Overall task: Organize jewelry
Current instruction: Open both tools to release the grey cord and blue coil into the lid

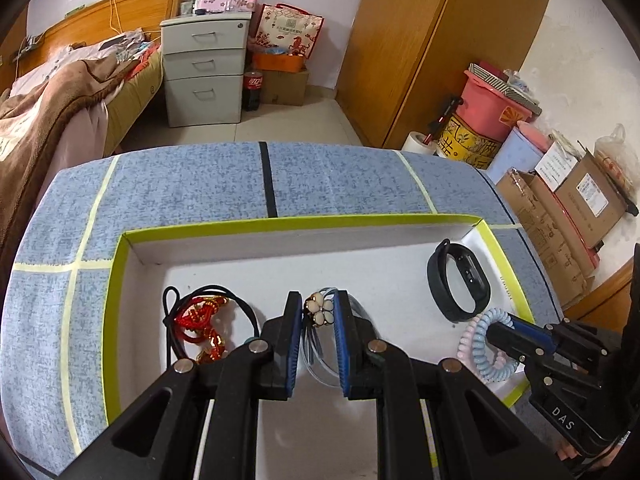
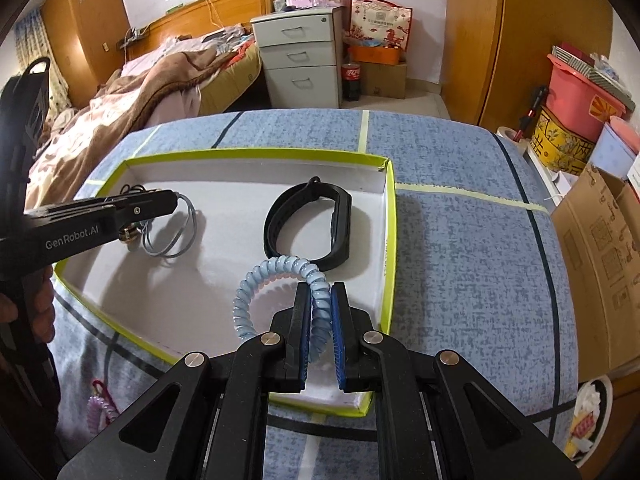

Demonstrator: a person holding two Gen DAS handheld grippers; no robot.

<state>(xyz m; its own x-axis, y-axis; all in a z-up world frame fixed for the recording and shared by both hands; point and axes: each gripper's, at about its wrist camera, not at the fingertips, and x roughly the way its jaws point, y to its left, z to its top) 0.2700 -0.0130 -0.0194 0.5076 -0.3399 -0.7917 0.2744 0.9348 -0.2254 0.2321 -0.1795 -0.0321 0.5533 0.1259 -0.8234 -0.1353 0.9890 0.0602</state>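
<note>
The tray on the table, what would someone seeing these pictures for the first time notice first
Probably the white tray with the lime-green rim on the blue tablecloth, with both grippers over it. The left gripper is shut on a flower hair tie near the tray's middle, and the right gripper is shut on a blue spiral hair tie at the near right. A black wristband lies between them toward the far right corner.

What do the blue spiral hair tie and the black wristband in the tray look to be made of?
Blue spiral hair tie: probably glossy plastic; its coils catch shiny highlights where the right gripper pinches it.
Black wristband: likely matte silicone or rubber; dull surface, soft loop, with a glossier hard module on one side.
</note>
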